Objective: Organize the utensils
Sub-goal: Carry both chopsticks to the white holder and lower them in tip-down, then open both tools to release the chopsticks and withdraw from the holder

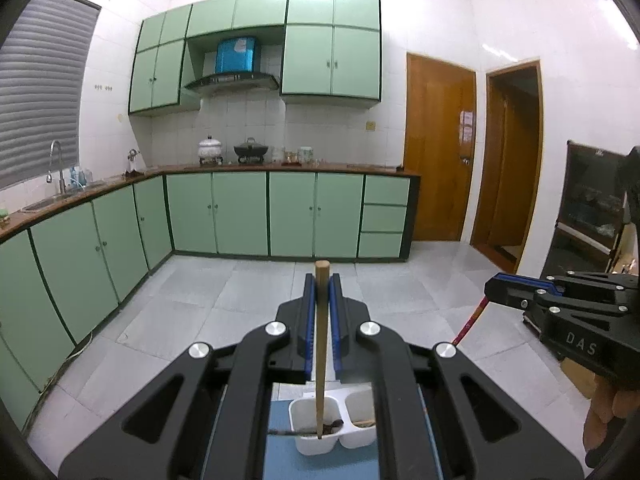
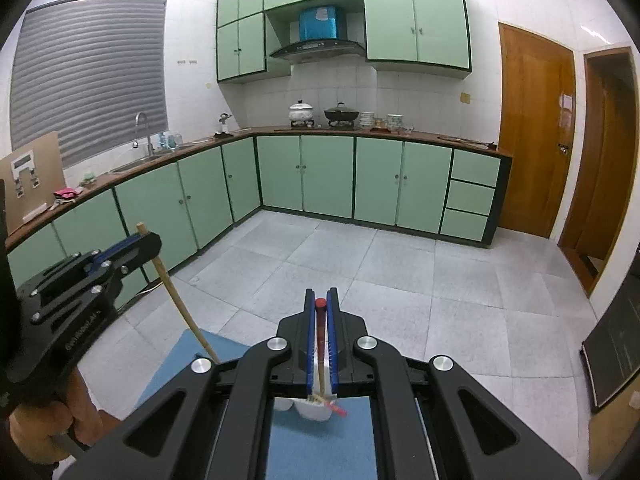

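Between your left gripper's [image 1: 322,280] blue pads, pinched tight, stands a tan wooden stick [image 1: 320,344]; its top pokes just past the fingertips and its lower end hangs below them, over the left compartment of a white two-cup holder [image 1: 316,446]. That holder sits on a blue mat [image 1: 280,460] under the fingers, and dark utensil ends lie in its left cup, though you cannot tell from here whether the stick touches them.

Between your right gripper's [image 2: 321,300] pads, likewise closed down narrow, sits a red-capped utensil [image 2: 320,303], its cap level with the fingertips and its red lower end slanting out under the fingers beside the white holder [image 2: 310,412] on the mat [image 2: 320,440].

Off to the right of your left fingers, the right gripper [image 1: 494,286] hangs at about the same height, well apart, with your hand [image 1: 604,412] on its handle; the red stick [image 1: 470,320] trails down from it.

Beyond both sets of fingertips stretches a grey tiled floor [image 2: 360,264], then green base cabinets [image 1: 240,212] under a brown counter [image 1: 280,168] carrying a white pot [image 1: 210,147] and a black wok [image 1: 250,149]. To the far right are two wooden doors [image 1: 440,152].
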A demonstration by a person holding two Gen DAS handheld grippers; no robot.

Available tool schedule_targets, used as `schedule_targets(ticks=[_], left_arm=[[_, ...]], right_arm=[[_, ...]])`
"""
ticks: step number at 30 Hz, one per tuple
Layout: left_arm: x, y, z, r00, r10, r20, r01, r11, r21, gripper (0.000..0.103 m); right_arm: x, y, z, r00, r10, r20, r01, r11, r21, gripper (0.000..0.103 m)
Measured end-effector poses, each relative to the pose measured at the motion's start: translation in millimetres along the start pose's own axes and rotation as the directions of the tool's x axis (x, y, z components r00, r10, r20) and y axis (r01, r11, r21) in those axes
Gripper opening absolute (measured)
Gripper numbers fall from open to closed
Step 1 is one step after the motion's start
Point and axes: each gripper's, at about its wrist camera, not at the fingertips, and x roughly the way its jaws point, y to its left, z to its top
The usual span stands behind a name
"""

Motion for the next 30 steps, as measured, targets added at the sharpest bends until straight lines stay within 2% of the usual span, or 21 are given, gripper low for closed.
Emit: schedule_targets(ticks=[8, 11, 14, 18, 24, 27, 30], left_arm=[[69.6, 12.5, -54.1, 0.995, 0.007, -0.099, -0.007, 1.000, 0.000, 0.006], [78.3, 18.9, -68.0, 0.992, 0.009, -0.129, -0.010, 1.000, -0.003, 0.006], [75.7, 23.9, -74.5, 0.990, 0.008, -0.144, -0.009, 1.000, -0.005, 0.007], [58.9, 31.2, -63.2, 0.991, 0.003, -0.131, -0.004, 1.000, -0.008, 0.010], [-3.8, 39.8, -44.9, 0.997, 0.000, -0.075, -0.001, 1.000, -0.013, 0.019], [-45.0, 41.0, -53.8, 0.998, 0.000, -0.061, -0.001, 1.000, -0.013, 0.024], [-87.4, 39.1, -82.2, 0.998, -0.010, -0.064, 0.010, 1.000, -0.012, 0.031]], right_arm=[[79.3, -15.3, -43.9, 0.995, 0.012, -0.098, -0.010, 1.000, 0.019, 0.005], [92.9, -16.3, -57.6, 0.991, 0.021, -0.135, -0.019, 1.000, 0.014, 0.006], [92.1, -15.9, -64.9, 0.990, 0.022, -0.141, -0.020, 1.000, 0.017, 0.010], [70.2, -20.5, -61.3, 0.994, 0.015, -0.108, -0.013, 1.000, 0.021, 0.014], [6.0, -25.1, -63.4, 0.999, 0.015, -0.028, -0.014, 0.999, 0.037, 0.017], [-33.8, -21.5, -79.4, 1.000, 0.012, 0.021, -0.012, 1.000, 0.022, 0.022], [-73.6, -16.3, -117.3, 0.998, 0.025, 0.053, -0.026, 0.999, 0.020, 0.024]])
